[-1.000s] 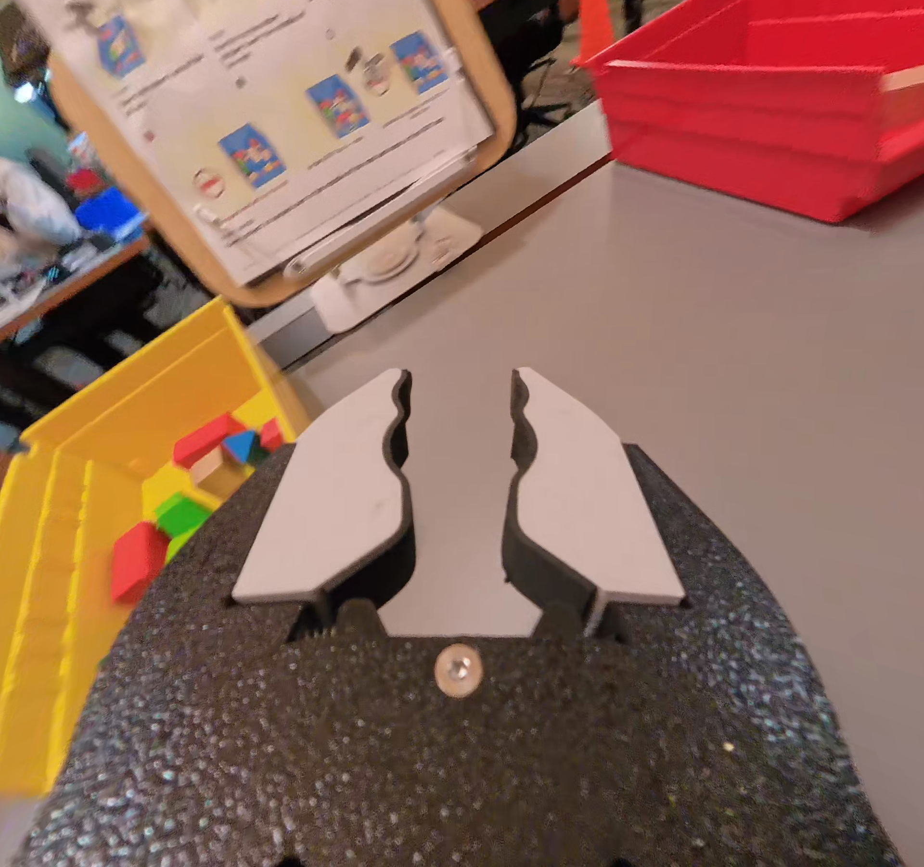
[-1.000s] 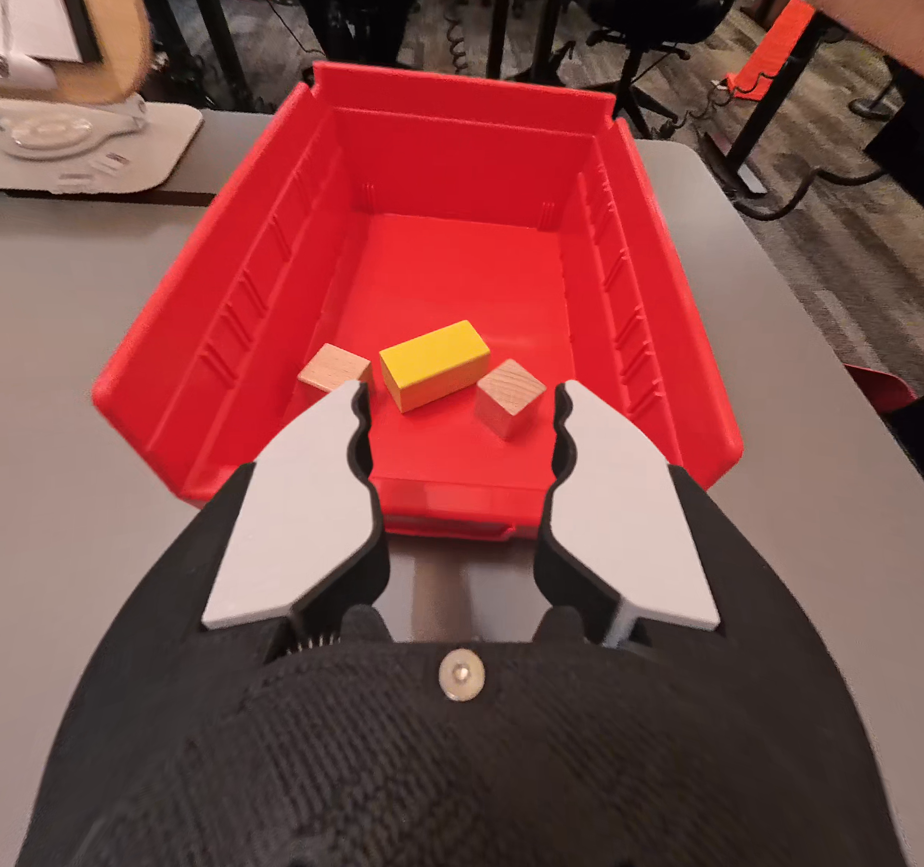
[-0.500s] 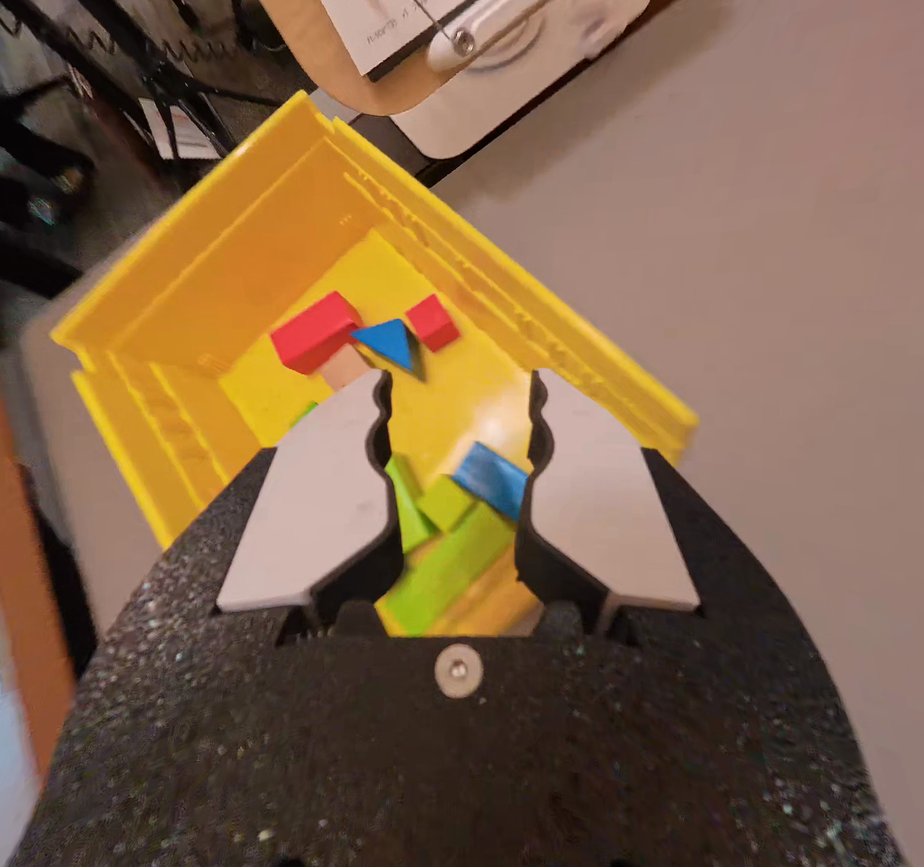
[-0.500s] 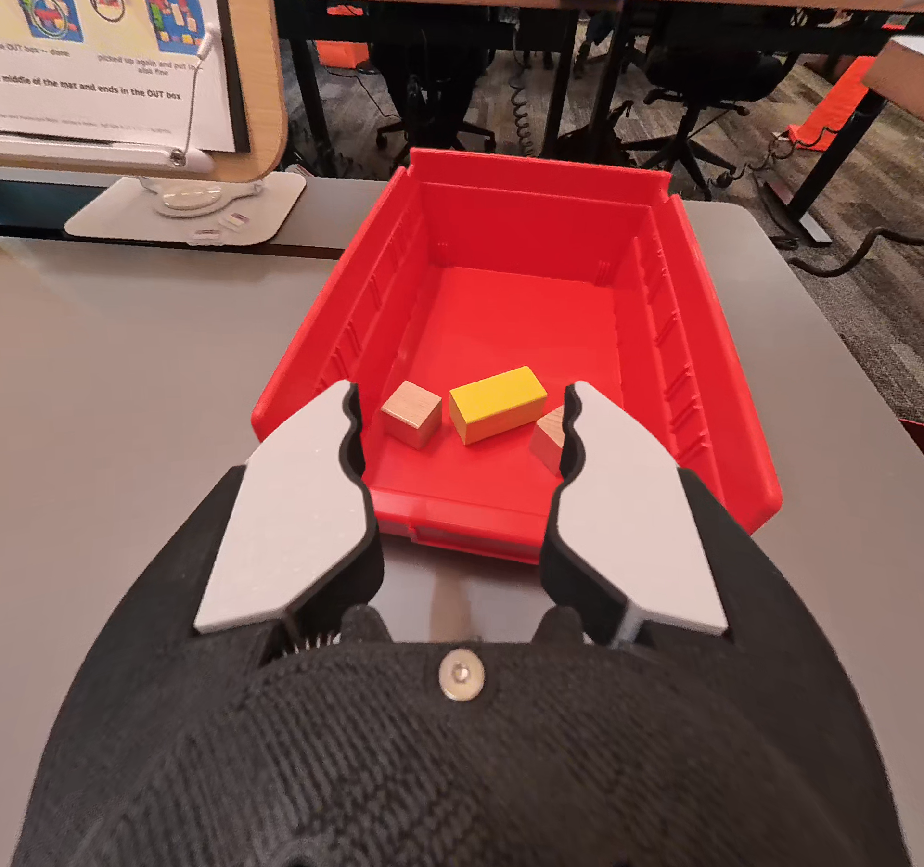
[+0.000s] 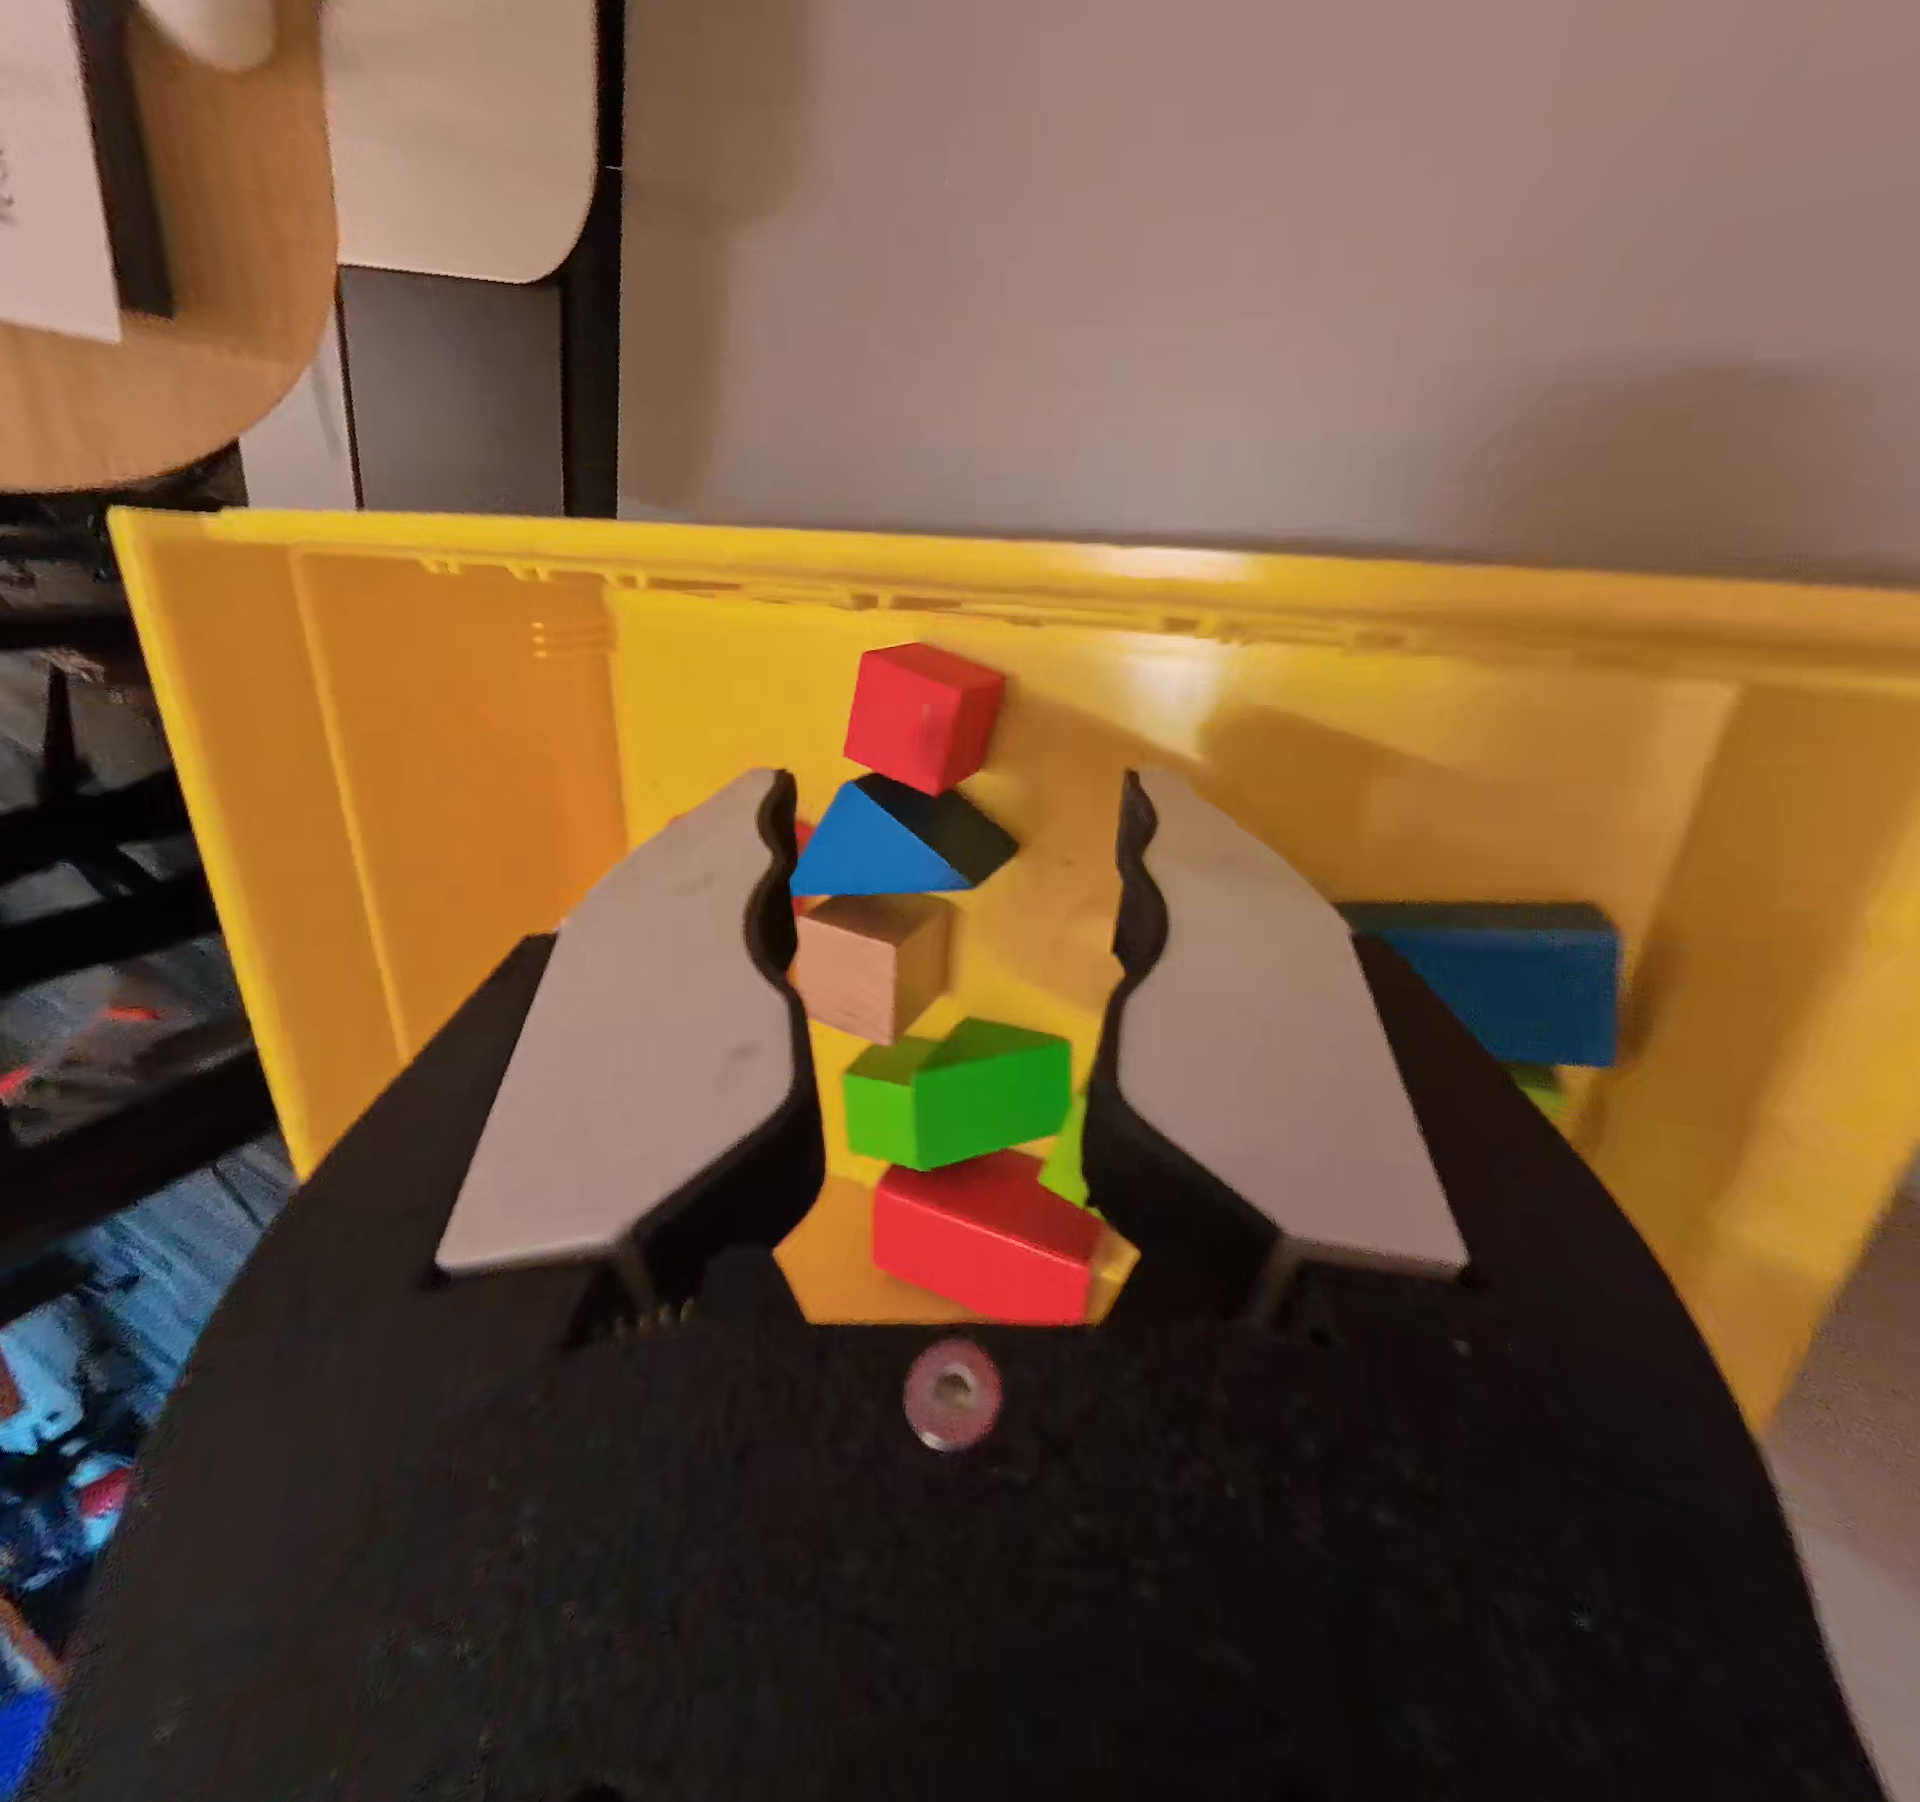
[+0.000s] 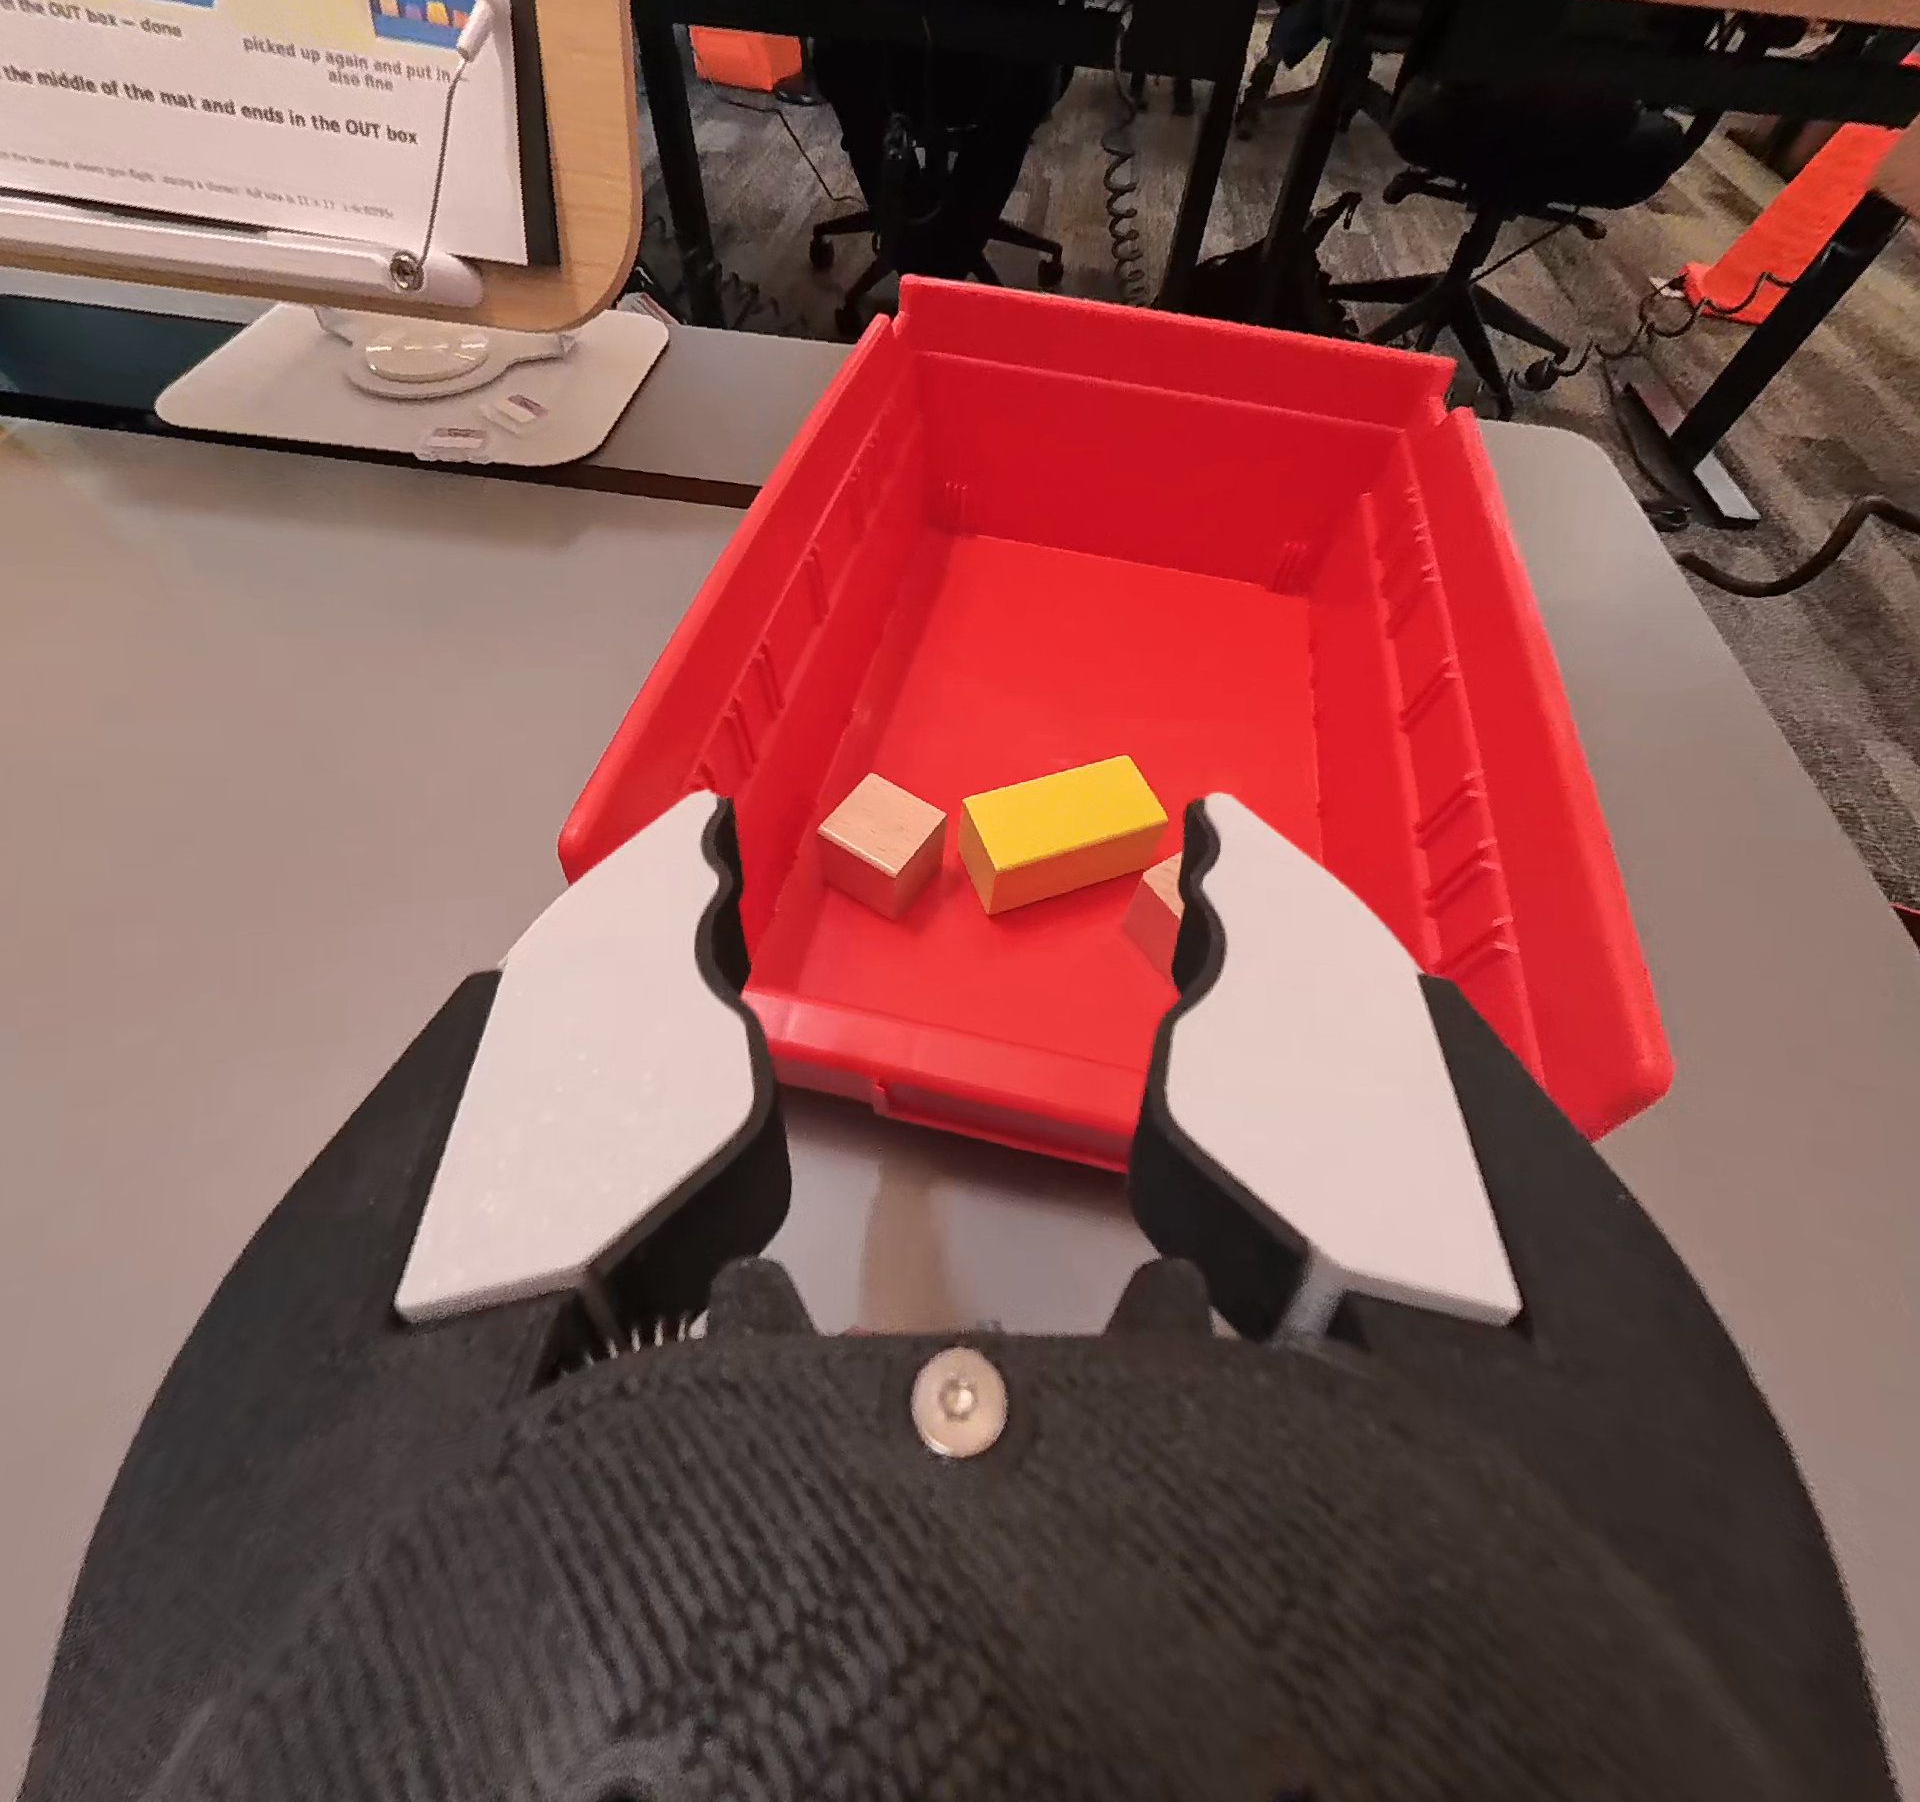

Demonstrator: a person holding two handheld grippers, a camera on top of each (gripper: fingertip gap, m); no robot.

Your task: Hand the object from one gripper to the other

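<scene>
Both grippers are held out level and apart from each other, the left gripper (image 5: 951, 807) and right gripper (image 6: 961, 833) each with jaws spread wide, grasping nothing.

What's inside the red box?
The red box holds a yellow block and a plain wooden cube. Another wooden block peeks out, half covered by the right gripper's finger.

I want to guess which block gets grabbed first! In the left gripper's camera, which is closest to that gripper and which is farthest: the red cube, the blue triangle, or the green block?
1. Green block, low between the open fingers.
2. Blue triangle, at the fingertips.
3. Red cube, beyond them, by the yellow bin's wall.
</scene>
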